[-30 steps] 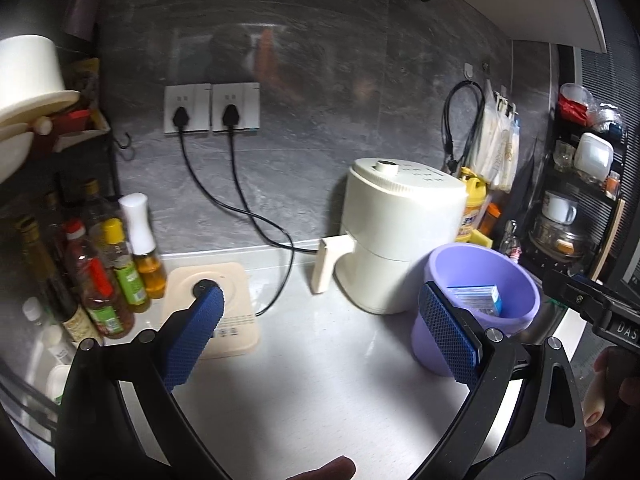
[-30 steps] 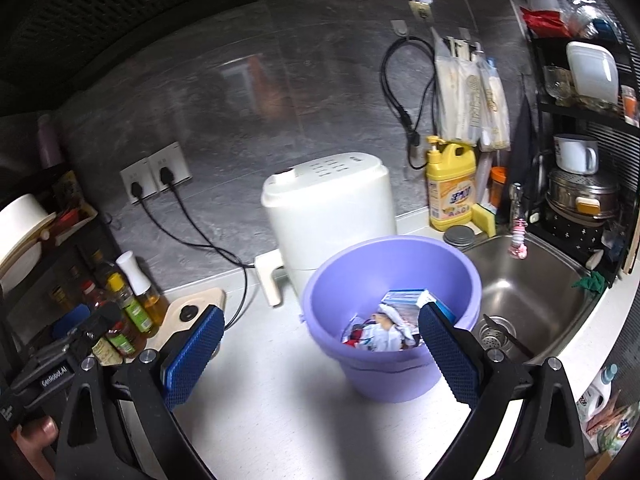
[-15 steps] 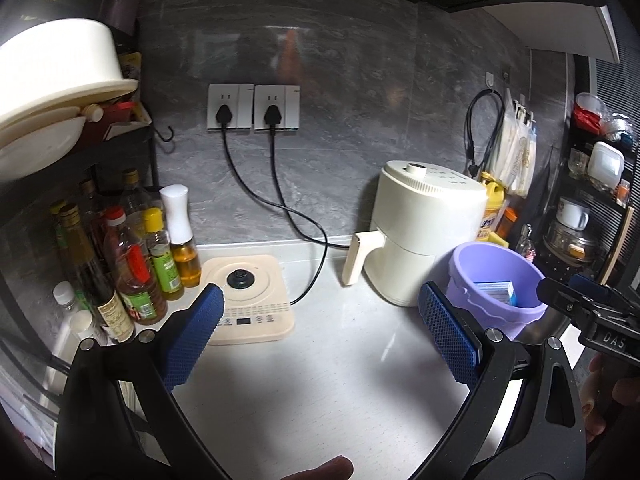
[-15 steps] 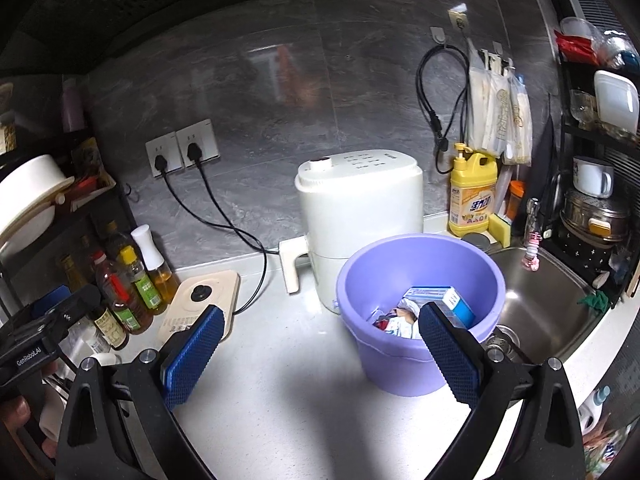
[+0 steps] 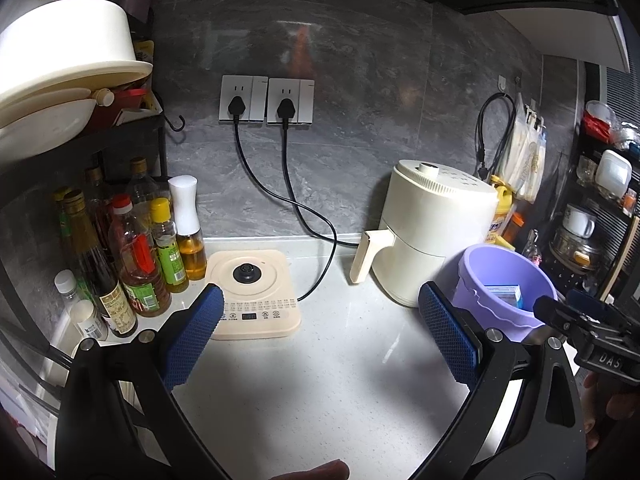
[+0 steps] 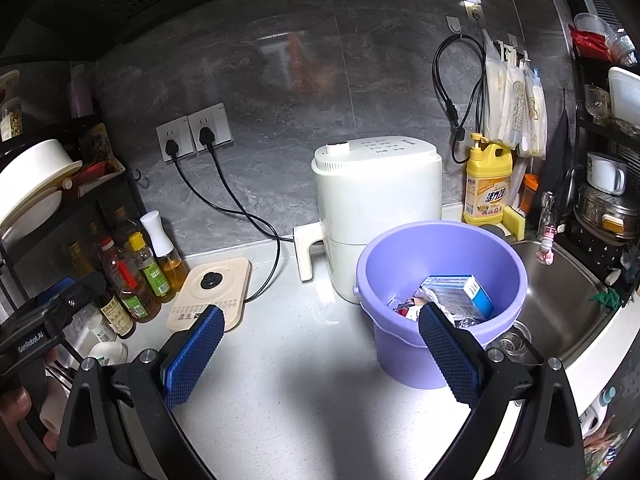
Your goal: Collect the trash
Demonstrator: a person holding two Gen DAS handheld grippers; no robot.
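- Two claws are mine, and both hang over the pale countertop [image 5: 328,380] with nothing between their blue pads.
- My left gripper [image 5: 320,336] is spread wide, above bare counter, with the beige induction base [image 5: 254,294] just beyond its left pad.
- My right gripper [image 6: 320,350] is also spread wide and empty; its right pad [image 6: 450,354] overlaps the near rim of the purple bucket [image 6: 404,356] in the right wrist view, though I cannot tell whether they touch.
- The bucket stands on the counter between the white air fryer [image 6: 378,208] and the steel sink [image 6: 560,312], close to both.
- Trash lies in the bucket's bottom: a blue-and-white carton [image 6: 458,294] atop crumpled wrappers [image 6: 408,306].
- From my left wrist, the bucket [image 5: 508,288] sits far right, the carton [image 5: 505,294] visible within.
- Two black cords [image 5: 296,200] run from the wall sockets [image 5: 266,100] down to the counter.
- Oil and sauce bottles [image 5: 136,256] crowd the left, under a rack holding white bowls [image 5: 60,68].
- A yellow detergent bottle [image 6: 488,184] stands behind the bucket, by the sink.
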